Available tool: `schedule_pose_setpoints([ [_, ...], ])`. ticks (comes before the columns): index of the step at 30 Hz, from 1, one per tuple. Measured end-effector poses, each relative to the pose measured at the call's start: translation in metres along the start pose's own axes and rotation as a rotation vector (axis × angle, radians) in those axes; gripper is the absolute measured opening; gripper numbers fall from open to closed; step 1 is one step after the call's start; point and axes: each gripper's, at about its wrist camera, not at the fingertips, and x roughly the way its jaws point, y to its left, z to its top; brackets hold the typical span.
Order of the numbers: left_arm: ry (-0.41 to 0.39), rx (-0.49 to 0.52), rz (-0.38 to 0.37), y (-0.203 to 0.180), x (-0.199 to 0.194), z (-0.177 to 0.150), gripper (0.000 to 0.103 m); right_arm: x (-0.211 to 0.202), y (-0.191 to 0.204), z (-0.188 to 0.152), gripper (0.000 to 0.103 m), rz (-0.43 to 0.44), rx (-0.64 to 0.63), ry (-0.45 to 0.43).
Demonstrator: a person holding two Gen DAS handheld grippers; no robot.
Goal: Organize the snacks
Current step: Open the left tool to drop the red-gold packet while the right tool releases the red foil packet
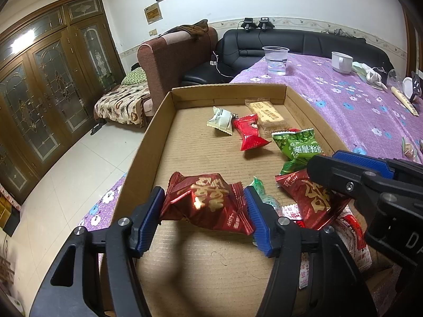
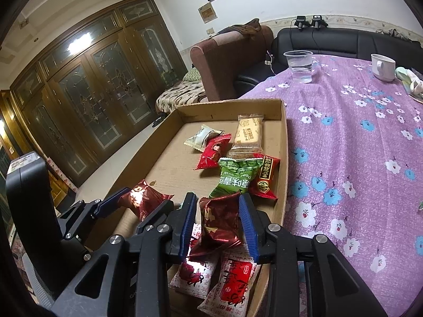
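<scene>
Left hand-held gripper (image 1: 202, 211): clenched on dark-red snack packet (image 1: 208, 203), long axis spanning jaws | Right hand-held gripper (image 2: 218, 220): grasping second dark-red packet (image 2: 219, 222) | Location: over near end of cardboard tray (image 1: 148, 137) | Both packets lay directly ahead, between pads.

"青豌" on green snack packet (image 2: 236, 178)

Purple floral tablecloth (image 2: 357, 142), brown cardboard tray (image 1: 158, 121), green snack pkt (image 2: 234, 178).
</scene>
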Motion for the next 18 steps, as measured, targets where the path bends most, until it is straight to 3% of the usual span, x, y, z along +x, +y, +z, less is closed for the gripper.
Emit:
schedule_pose_setpoints([
  [10, -0.004, -0.005, 0.002, 0.002, -0.001, 0.000, 0.063, -0.008, -0.002, 0.000, 0.036, 0.004, 0.012, -0.016],
  [15, -0.021, -0.008, 0.004, 0.002, -0.005, 0.000, 0.074, -0.013, -0.002, 0.001, 0.036, 0.005, 0.020, -0.022],
  [18, -0.021, -0.008, -0.001, 0.002, -0.006, 0.001, 0.075, -0.018, -0.002, 0.002, 0.036, 0.005, 0.032, -0.026],
])
